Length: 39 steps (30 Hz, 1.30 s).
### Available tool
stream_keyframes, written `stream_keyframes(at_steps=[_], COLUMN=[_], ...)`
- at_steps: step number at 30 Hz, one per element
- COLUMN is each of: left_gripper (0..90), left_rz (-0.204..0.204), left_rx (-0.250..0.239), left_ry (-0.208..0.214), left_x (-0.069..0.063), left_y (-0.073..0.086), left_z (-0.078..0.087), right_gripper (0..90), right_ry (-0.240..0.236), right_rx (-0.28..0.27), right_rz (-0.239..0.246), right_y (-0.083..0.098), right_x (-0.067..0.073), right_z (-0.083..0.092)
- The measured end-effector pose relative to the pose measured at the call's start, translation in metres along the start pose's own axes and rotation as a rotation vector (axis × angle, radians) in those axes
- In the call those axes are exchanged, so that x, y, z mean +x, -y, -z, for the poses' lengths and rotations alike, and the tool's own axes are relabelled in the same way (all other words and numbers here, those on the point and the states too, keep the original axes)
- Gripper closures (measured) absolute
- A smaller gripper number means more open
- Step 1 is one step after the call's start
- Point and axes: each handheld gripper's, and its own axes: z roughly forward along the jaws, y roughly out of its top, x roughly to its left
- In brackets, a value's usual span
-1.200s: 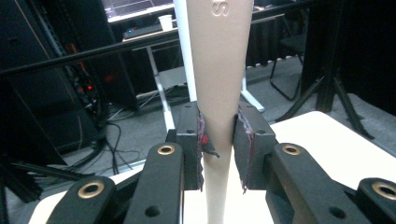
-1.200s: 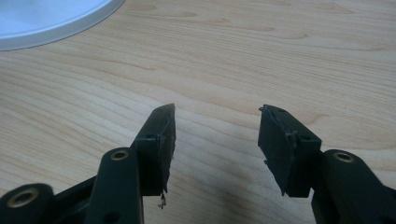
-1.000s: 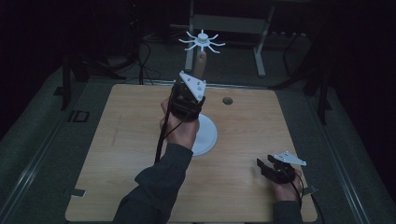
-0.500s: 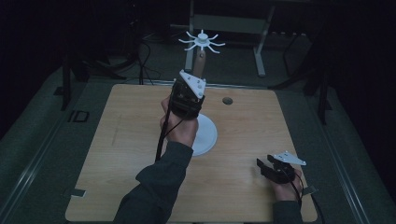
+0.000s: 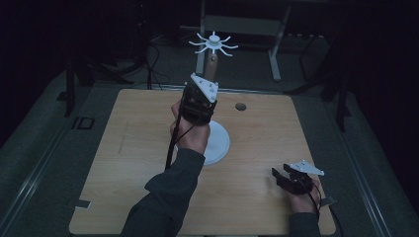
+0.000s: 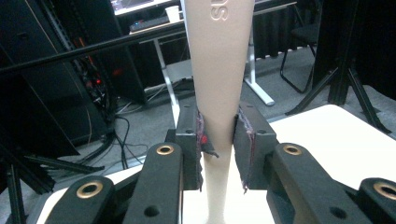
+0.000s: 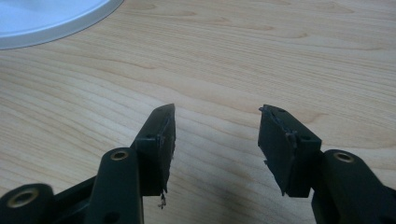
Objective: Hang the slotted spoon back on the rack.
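**Wooden table, white stand, one tight grip**

Pale and smooth, the post of a white stand rises from a round base near the middle of the wooden table. The left gripper squeezes this post between its two black pads, low down where it gets thin. At the top sits a white ring of curly arms. A small dark hole lies near the table's far edge. The right gripper rests by the near right corner, jaws wide apart with nothing between them. Dark desks and cables stand behind.
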Motion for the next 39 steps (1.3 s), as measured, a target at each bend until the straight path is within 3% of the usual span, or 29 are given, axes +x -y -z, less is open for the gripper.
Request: stream_keyframes(at_steps=[11, 25, 39], left_gripper=[70.6, 60.0, 48.2], left_rz=[0.003, 0.015, -0.007], left_rx=[-0.005, -0.021, -0.07], left_ry=[0.018, 0.047, 0.116], left_x=[0.001, 0.007, 0.002], left_y=[0.0, -0.001, -0.004], left_z=[-0.003, -0.002, 0.012], right_gripper=[45.9, 45.9, 45.9], right_ry=[0.0, 0.0, 0.0], right_rx=[-0.002, -0.001, 0.001], right_rz=[0.002, 0.003, 0.001], right_y=[0.0, 0.0, 0.0], right_x=[0.0, 0.0, 0.0], right_z=[0.0, 0.0, 0.0])
